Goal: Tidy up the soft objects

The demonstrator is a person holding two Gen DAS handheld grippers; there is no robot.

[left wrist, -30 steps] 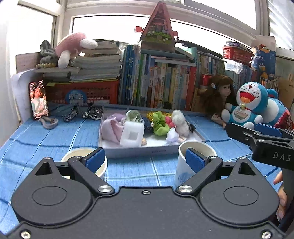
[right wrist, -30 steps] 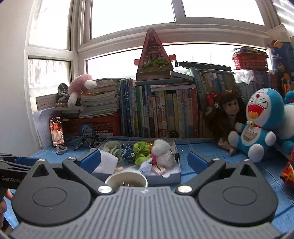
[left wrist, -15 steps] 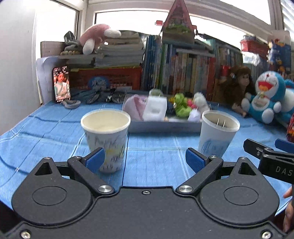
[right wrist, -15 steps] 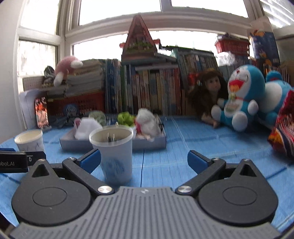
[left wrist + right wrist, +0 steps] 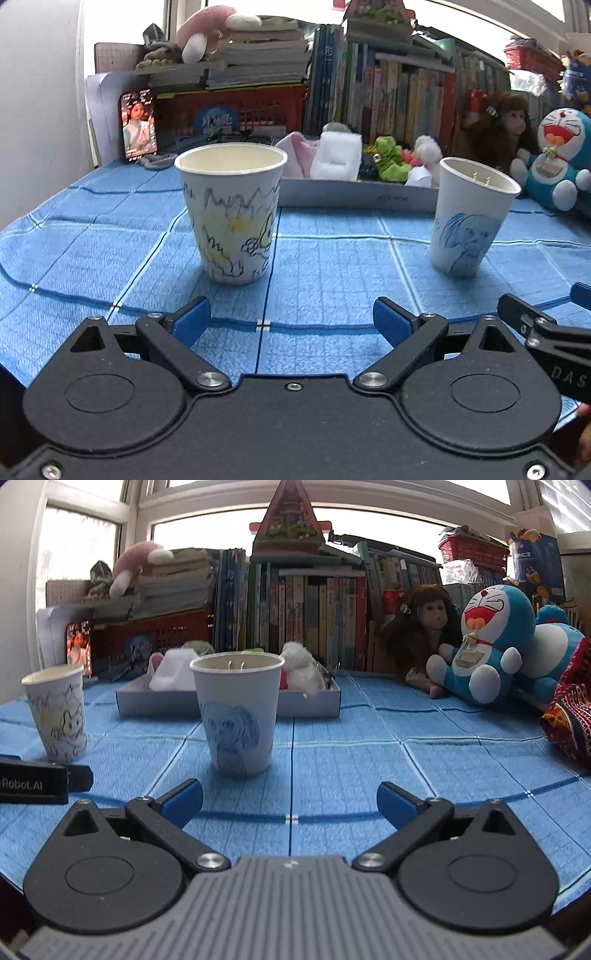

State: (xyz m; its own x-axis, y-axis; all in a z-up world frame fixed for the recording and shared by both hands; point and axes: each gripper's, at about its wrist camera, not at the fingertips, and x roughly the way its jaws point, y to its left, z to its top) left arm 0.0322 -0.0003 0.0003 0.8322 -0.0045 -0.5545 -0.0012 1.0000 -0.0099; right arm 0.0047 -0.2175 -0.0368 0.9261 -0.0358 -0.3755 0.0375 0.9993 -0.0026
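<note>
both grippers, left (image 5: 291,321) and right (image 5: 290,801), spread wide and empty; the tray (image 5: 354,194) of soft toys (image 5: 391,162) sits well beyond, behind two cups (image 5: 231,212).

Matt paper on both cups, the yellow-scribbled cup (image 5: 232,214) and the blue-sketched cup (image 5: 238,714), each with a smooth rolled rim and waxy crayon lines. Under them a woven blue tablecloth (image 5: 332,266), finely ribbed and dull; behind the blue-sketched cup a smooth grey cardboard tray (image 5: 310,703) of fluffy plush and towelling pieces. Matt black plastic on the left gripper (image 5: 291,323) and right gripper (image 5: 290,801), with blue rubbery pads (image 5: 192,323) and shiny metal pivot screws (image 5: 208,860).
</note>
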